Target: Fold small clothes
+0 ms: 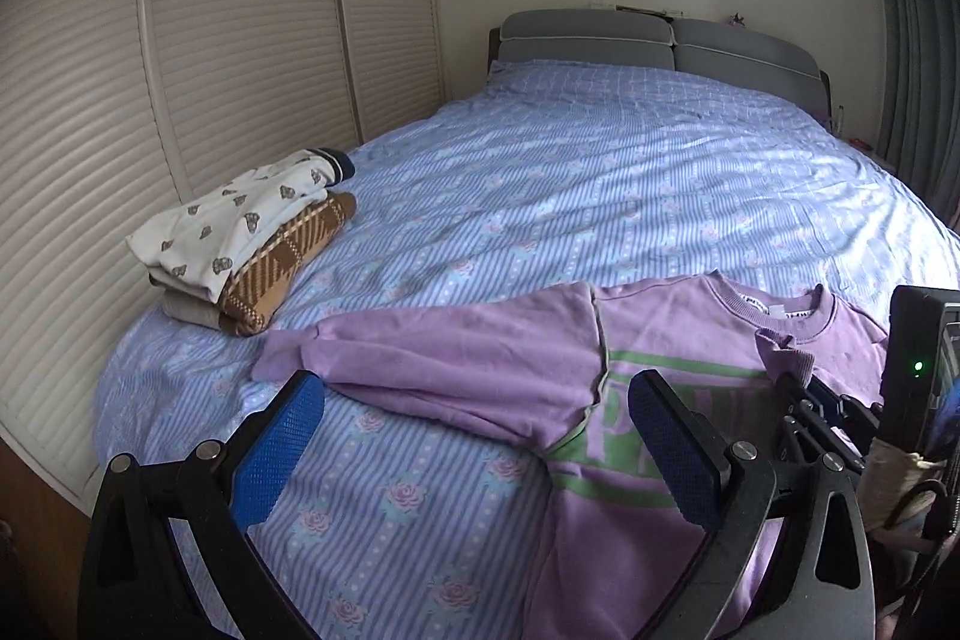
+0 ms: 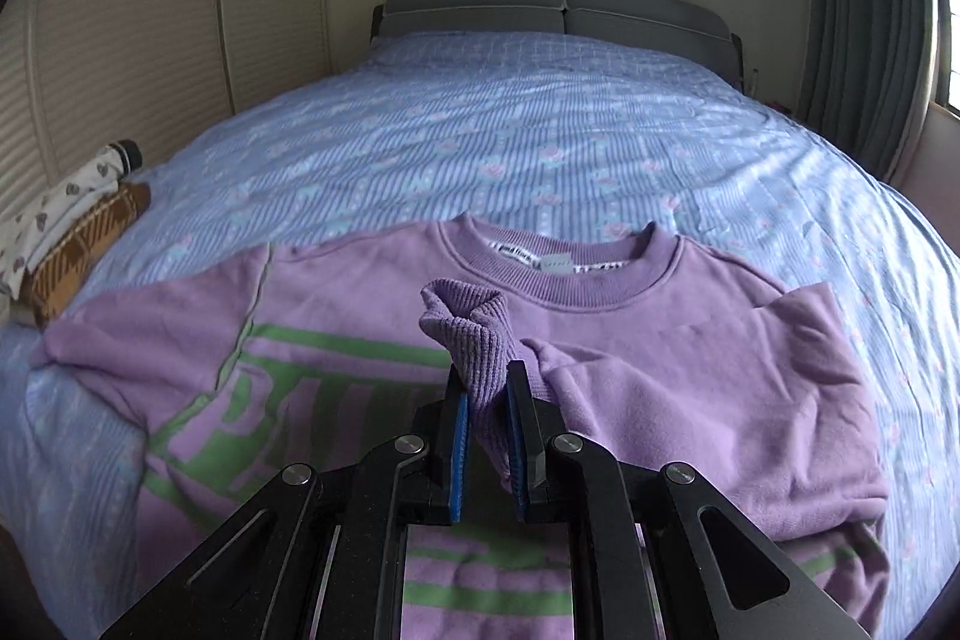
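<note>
A lilac sweatshirt (image 2: 372, 304) with green print lies face up on the bed, collar toward the headboard; it also shows in the left wrist view (image 1: 468, 364). My right gripper (image 2: 487, 388) is shut on the ribbed cuff (image 2: 471, 334) of its right sleeve, which is folded across the chest. My left gripper (image 1: 474, 436) is open and empty, hovering over the left sleeve (image 1: 420, 352) and armpit area. The right gripper's body shows at the right edge of the left wrist view (image 1: 828, 412).
A stack of folded clothes (image 1: 240, 250), white patterned on brown plaid, sits at the bed's left edge beside the louvred wardrobe doors (image 1: 180, 70). The blue floral bedsheet (image 1: 600, 172) stretches to the grey headboard (image 1: 660, 40). Curtains (image 2: 864, 10) hang at the right.
</note>
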### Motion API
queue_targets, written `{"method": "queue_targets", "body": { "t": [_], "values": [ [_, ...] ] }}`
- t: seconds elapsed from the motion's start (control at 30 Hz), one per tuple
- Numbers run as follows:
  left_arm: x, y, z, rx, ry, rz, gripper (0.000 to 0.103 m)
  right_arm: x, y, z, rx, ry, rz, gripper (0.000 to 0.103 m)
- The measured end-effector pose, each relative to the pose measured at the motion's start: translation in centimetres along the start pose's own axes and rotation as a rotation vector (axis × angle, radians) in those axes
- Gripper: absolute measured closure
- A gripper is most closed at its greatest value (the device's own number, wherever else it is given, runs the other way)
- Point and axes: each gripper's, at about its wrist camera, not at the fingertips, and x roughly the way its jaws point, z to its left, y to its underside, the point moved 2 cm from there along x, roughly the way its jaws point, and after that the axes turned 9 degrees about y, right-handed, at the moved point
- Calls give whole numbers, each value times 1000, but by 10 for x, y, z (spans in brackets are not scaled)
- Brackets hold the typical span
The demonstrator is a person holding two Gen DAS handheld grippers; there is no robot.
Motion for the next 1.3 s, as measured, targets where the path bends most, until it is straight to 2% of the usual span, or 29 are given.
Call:
{"method": "queue_targets", "body": {
  "t": [0.07, 0.13, 0.3, 0.43, 0.53, 0.67, 0.87, 1.07, 1.13, 1.23, 1.3],
  "values": [
    [3, 3, 3, -4, 1, 7, 0, 7, 5, 11, -22, 10, 22, 89],
    [6, 5, 4, -4, 5, 14, 0, 12, 8, 17, -31, 0, 49, 84],
    [10, 6, 5, -17, 29, 24, 0, 2, 11, 17, -25, -69, 62, 64],
    [15, 4, -2, -36, 127, 38, 0, -24, 11, -7, 39, -97, 30, 63],
    [22, 1, -18, -37, 223, 58, 2, -45, 12, -37, 102, -60, -10, 59],
    [38, -4, -51, -2, 365, 101, 10, -63, 14, -78, 187, 26, -31, 59],
    [77, -5, -101, 63, 538, 213, 33, -71, 25, -128, 324, 87, -16, 59],
    [108, 0, -126, 129, 546, 285, 37, -61, 34, -149, 388, 92, 14, 59],
    [118, 3, -126, 119, 539, 310, 47, -57, 35, -151, 395, 85, 23, 59],
    [128, 9, -126, 98, 547, 337, 50, -54, 38, -150, 396, 76, 29, 59],
    [132, 13, -127, 81, 567, 360, 65, -55, 42, -150, 392, 73, 31, 59]
  ]
}}
